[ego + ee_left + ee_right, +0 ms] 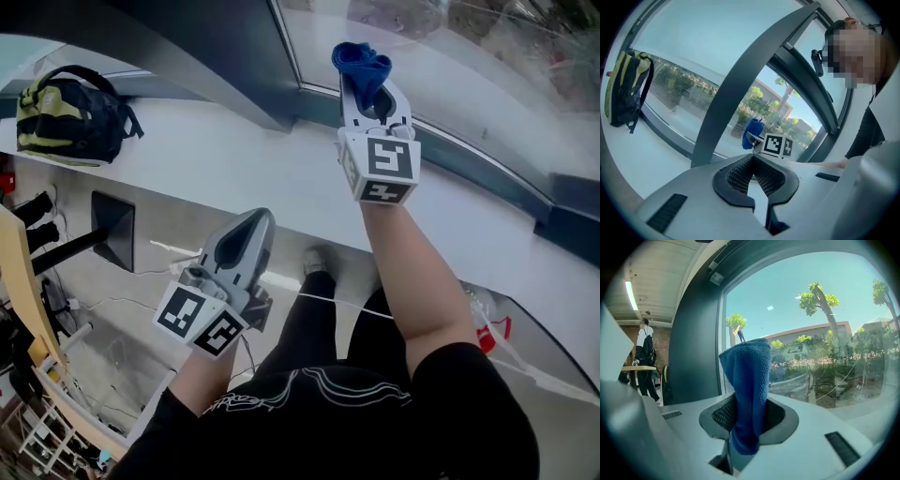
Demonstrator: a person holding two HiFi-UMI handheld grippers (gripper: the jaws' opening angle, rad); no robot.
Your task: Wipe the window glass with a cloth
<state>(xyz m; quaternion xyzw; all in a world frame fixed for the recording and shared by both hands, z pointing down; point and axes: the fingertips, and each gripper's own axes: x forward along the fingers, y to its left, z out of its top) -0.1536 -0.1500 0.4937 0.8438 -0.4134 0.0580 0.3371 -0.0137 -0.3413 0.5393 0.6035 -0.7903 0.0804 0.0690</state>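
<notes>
Right tool (364, 86) clenched on blue cloth (360, 58) at 12 o'clock by window glass (422, 56), left tool (253, 225) closed empty, white surface (234, 159) beneath, backpack (67, 117) set at 10 o'clock, floor clutter (56, 375) indistinct.

1. A green-and-black backpack (70, 117) sits on the white ledge (244, 164) (at its left end).
2. A black panel (114, 228) stands below the ledge, beside thin cables (112, 302) on the floor.
3. Trees (818, 298) rise outdoors.

Pillar (225, 56) left of glass (469, 56), backpack (70, 117) on sill (234, 169)
</notes>
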